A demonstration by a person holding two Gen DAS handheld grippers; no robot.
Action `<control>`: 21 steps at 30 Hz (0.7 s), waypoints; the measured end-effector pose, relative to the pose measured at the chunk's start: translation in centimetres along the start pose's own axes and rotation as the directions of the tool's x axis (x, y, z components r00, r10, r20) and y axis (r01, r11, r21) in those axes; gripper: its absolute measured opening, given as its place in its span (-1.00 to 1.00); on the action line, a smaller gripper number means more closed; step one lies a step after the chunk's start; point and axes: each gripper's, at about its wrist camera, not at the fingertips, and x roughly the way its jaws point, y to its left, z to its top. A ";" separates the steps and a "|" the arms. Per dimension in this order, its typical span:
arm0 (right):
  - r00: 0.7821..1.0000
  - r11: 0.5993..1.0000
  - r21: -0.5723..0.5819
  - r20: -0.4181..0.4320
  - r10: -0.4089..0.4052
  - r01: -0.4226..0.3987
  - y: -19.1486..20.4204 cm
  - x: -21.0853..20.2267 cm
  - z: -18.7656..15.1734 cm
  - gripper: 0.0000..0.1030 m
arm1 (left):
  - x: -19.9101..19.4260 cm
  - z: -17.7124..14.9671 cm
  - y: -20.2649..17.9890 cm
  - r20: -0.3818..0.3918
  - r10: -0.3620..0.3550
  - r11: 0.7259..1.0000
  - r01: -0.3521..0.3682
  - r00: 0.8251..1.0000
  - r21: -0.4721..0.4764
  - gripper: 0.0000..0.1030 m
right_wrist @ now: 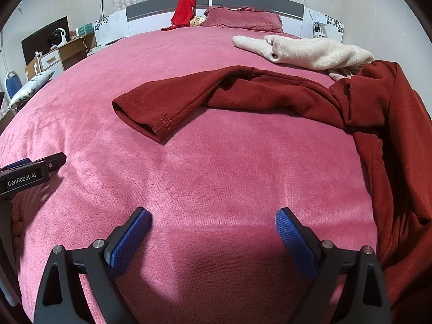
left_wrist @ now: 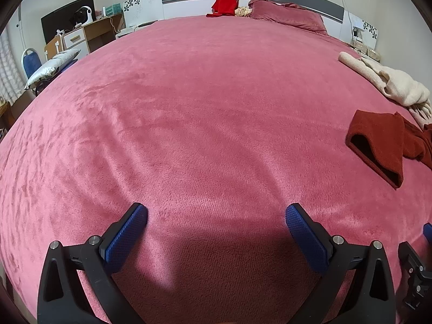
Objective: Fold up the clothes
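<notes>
Both grippers hover over pink bed, jaws spread wide, nothing held.

Left gripper [left_wrist: 216, 213] above bare bed cover [left_wrist: 202, 108]; right gripper [right_wrist: 213, 217] likewise, jaws released. Dark red garment [right_wrist: 243, 91] lies crumpled on bed ahead and right of right gripper, sleeve stretched left. Cream garment [right_wrist: 310, 50] behind it, touching.

The left gripper [left_wrist: 216, 213] is hovering over the pink bedspread [left_wrist: 202, 113], its jaws standing wide with nothing between them. At right, a dark red garment [left_wrist: 378, 140] is lying near a cream garment [left_wrist: 391, 83].
</notes>
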 end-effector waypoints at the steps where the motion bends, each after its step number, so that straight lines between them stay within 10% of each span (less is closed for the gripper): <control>1: 1.000 1.000 0.000 0.000 0.000 0.000 0.0 0.0 0.0 0.88 | 0.0 0.0 0.1 0.000 -0.001 1.000 0.001 1.000 -0.001 1.00; 21: 1.000 1.000 -0.002 -0.013 -0.011 0.011 0.4 0.4 0.2 0.92 | -0.1 0.0 0.3 0.000 0.002 1.000 -0.002 1.000 -0.003 1.00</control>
